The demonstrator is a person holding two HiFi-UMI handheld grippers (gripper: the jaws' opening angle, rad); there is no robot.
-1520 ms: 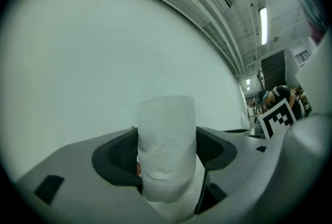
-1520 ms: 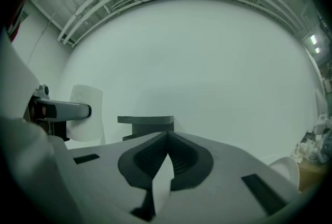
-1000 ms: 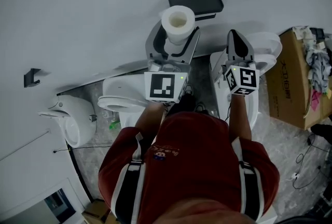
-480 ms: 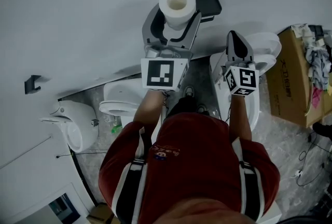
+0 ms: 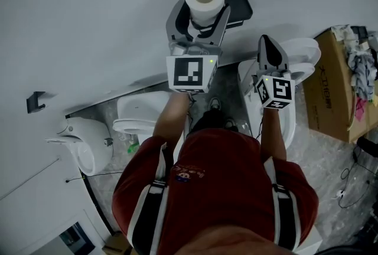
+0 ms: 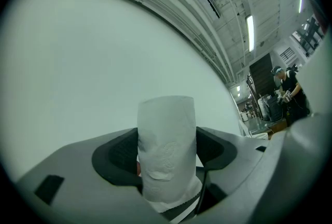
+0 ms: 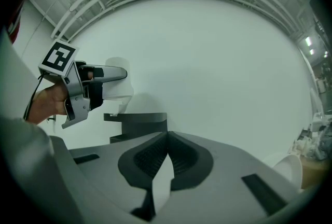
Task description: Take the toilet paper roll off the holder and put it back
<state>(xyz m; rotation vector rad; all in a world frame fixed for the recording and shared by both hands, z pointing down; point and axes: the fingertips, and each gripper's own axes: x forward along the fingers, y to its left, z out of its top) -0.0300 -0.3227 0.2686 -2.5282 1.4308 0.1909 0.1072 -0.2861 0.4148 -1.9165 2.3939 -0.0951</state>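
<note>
Left tongs (image 5: pixel 199 12) are spread wide, pads pressed on both sides of the toilet paper roll (image 6: pixel 166 129). Firm hold, roll upright between them, core opening facing the head camera. Roll is up in the air close to the white wall (image 5: pixel 88 23), at the left end of the dark holder (image 7: pixel 137 123). Right gripper view puts it just above the holder's upright stub, loose paper tail hanging down toward it. Can't tell whether roll and holder touch. Right tongs (image 7: pixel 167 137) are closed, tips meeting, nothing between them. They point at the wall beside the holder, apart from the roll.
</note>
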